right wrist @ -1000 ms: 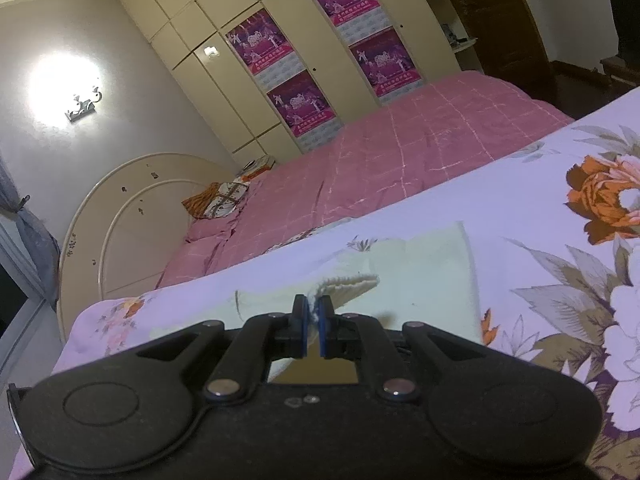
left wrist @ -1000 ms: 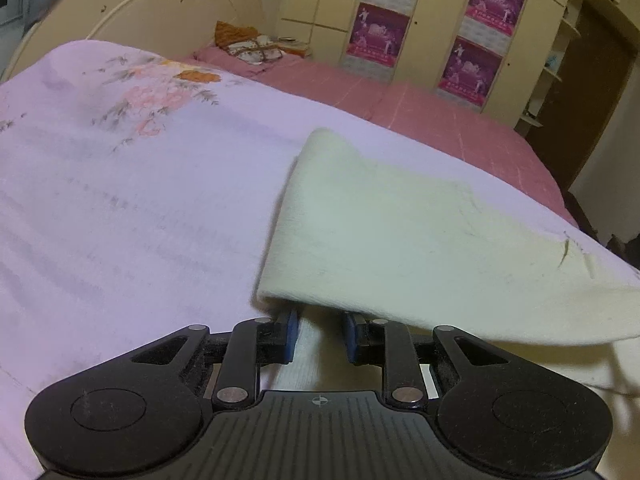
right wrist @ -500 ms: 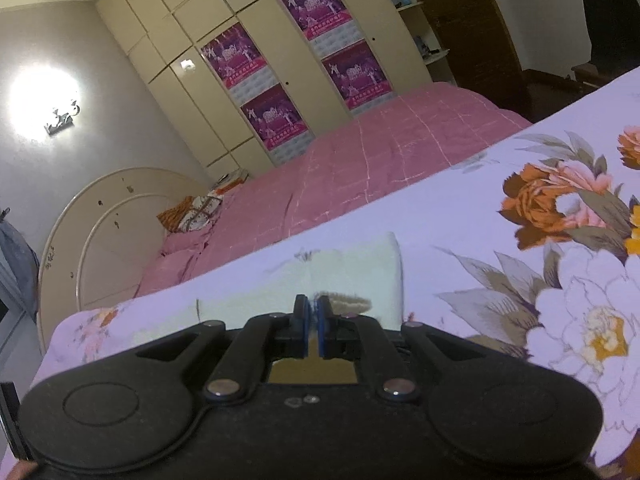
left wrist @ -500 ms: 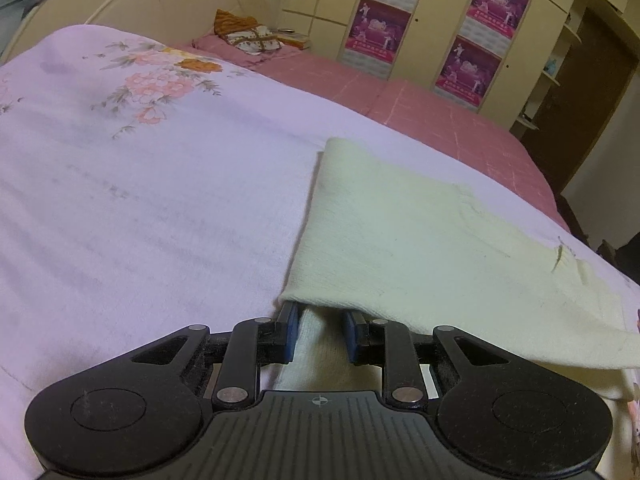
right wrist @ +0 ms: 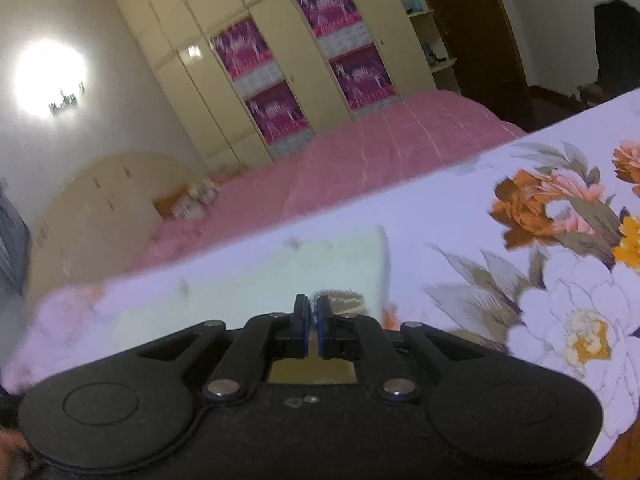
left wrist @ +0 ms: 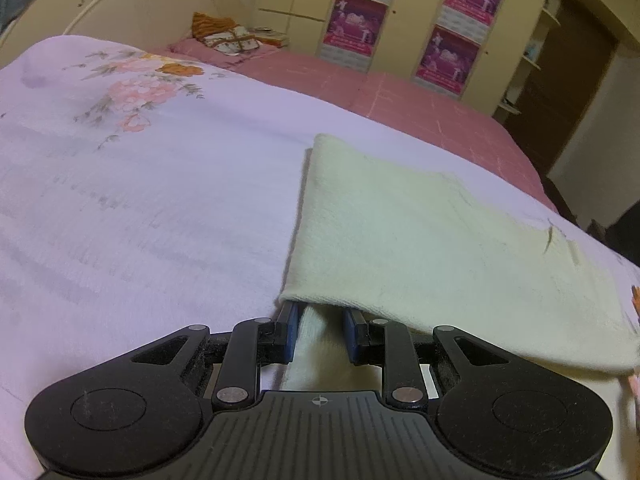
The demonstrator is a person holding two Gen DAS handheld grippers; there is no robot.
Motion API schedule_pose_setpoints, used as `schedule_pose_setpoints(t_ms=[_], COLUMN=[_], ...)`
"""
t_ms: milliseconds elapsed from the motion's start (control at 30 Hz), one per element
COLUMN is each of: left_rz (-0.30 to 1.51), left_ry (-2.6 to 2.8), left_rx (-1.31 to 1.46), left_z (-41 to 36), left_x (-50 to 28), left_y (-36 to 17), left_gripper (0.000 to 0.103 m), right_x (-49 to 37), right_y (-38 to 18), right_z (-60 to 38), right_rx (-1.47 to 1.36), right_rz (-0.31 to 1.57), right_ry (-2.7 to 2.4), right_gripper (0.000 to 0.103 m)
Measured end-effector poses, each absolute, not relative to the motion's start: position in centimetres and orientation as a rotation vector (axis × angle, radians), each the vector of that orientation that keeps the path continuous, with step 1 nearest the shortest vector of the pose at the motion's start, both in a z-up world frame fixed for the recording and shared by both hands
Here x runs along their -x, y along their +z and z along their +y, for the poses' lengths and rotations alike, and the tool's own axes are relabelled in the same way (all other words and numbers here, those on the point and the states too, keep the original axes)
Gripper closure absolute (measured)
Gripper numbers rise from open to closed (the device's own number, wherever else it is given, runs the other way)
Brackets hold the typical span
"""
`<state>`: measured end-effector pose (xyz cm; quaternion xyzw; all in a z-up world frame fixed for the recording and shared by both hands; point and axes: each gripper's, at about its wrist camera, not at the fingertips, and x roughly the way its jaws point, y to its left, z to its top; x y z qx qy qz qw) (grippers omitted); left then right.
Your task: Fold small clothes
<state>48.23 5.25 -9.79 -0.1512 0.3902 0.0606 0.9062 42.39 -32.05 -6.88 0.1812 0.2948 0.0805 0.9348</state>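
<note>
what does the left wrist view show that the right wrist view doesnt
Only the left wrist view: the left tool open, its fingers tucked under the folded edge of the cream garment.

Only the right wrist view: the right tool shut, a bright wall lamp, big orange flowers on the sheet.

Both: the garment, the lilac floral sheet, the pink bed, the postered wardrobe.

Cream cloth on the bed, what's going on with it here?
A person is folding a small cream cloth on the floral bedsheet, one hand-held gripper in each hand. The left hand-held gripper is open, its fingers tucked under the folded-over top layer, astride the lower layer. The right hand-held gripper looks shut, seemingly pinching the cloth's frayed edge, though that view is blurred.
</note>
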Motion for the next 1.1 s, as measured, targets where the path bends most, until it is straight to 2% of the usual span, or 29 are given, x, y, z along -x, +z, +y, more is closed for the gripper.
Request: schedule_pose_setpoints(t_ms=[100, 233, 433, 567, 633, 867, 933, 1000, 1033, 1067, 1100], left_rz=[0.814, 0.799, 0.794, 0.785, 0.779, 0.774, 0.777, 0.778, 0.777, 0.776, 0.774], left_ry=[0.094, 0.068, 0.079, 0.074, 0.076, 0.081, 0.082, 0.081, 0.081, 0.082, 0.083], left_rx=[0.319, 0.317, 0.313, 0.32, 0.317, 0.312, 0.313, 0.312, 0.311, 0.309, 0.307], left_z=[6.0, 6.2, 5.9, 6.0, 5.9, 5.7, 5.6, 5.6, 5.6, 5.5, 5.5], left_x=[-48.1, -47.7, -47.6, -47.4, -47.3, -47.1, -47.2, -47.2, -47.1, -47.1, -47.0], left_y=[-9.8, -10.1, -10.2, -10.3, -10.4, -10.3, -10.3, -10.2, -10.2, -10.2, -10.2], left_gripper=[0.079, 0.079, 0.079, 0.079, 0.079, 0.079, 0.079, 0.079, 0.079, 0.079, 0.079], right_x=[-43.4, -42.3, -45.7, -47.4, -47.2, -45.5, -45.6, -46.4, -46.6, -46.7, -46.8], right_y=[-10.1, -8.9, -8.5, -9.2, -8.9, -5.5, -5.4, -6.2, -6.7, -7.2, -7.6], right_z=[-32.5, -33.3, -32.8, -32.0, -31.4, -31.5, -32.1, -32.8, -32.9, -32.9, -32.6], right_rx=[-0.42, -0.477, -0.419, -0.317, -0.255, -0.169, -0.186, -0.233, -0.242, -0.236, -0.223], right_rz=[0.765, 0.645, 0.685, 0.747, 0.743, 0.512, 0.5, 0.552, 0.587, 0.617, 0.64], right_ry=[0.17, 0.167, 0.173, 0.149, 0.164, 0.127, 0.111, 0.149, 0.161, 0.177, 0.184], right_gripper=[0.098, 0.081, 0.084, 0.1, 0.102, 0.102, 0.102, 0.096, 0.083, 0.075, 0.074])
